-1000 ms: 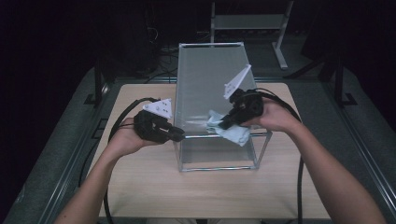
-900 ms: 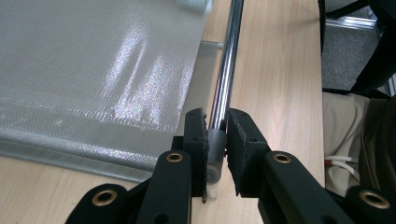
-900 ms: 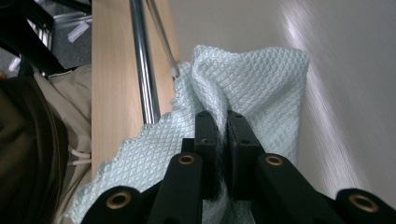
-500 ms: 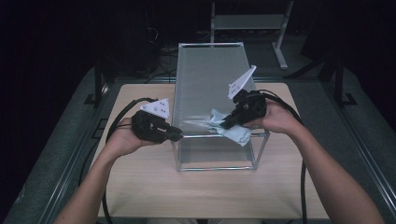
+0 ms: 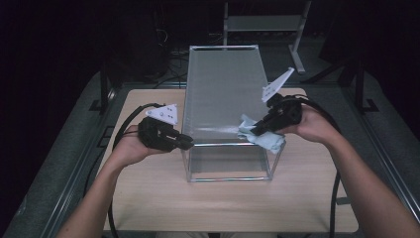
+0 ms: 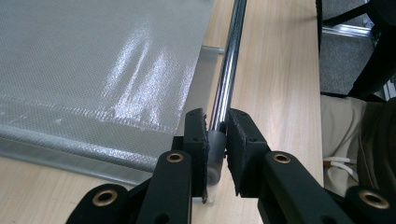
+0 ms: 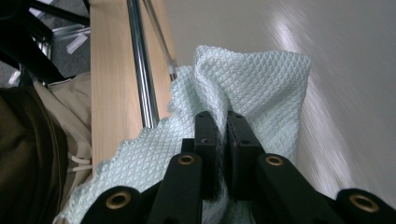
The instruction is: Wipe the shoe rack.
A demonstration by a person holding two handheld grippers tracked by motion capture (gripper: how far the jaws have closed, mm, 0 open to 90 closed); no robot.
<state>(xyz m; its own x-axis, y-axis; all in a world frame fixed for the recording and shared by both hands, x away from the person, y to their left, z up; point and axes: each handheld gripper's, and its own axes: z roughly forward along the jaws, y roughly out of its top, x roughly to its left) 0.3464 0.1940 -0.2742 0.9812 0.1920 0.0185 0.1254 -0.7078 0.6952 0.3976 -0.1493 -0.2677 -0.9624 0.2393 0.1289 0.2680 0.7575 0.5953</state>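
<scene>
High view: my right gripper (image 5: pixel 258 130) pinches the pale green waffle-weave cloth (image 5: pixel 261 137) on the clear glass tank (image 5: pixel 224 94); left gripper (image 5: pixel 184 143) clamps its corner post. I'd wipe evenly, bracing firmly.

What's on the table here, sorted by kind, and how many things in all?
Glass tanks: 1 (tank)
Cloths: 1 (cloth)
Grippers: 2 (left gripper clamped on the tank's corner post, right gripper pinching the cloth)
Total: 4
</scene>
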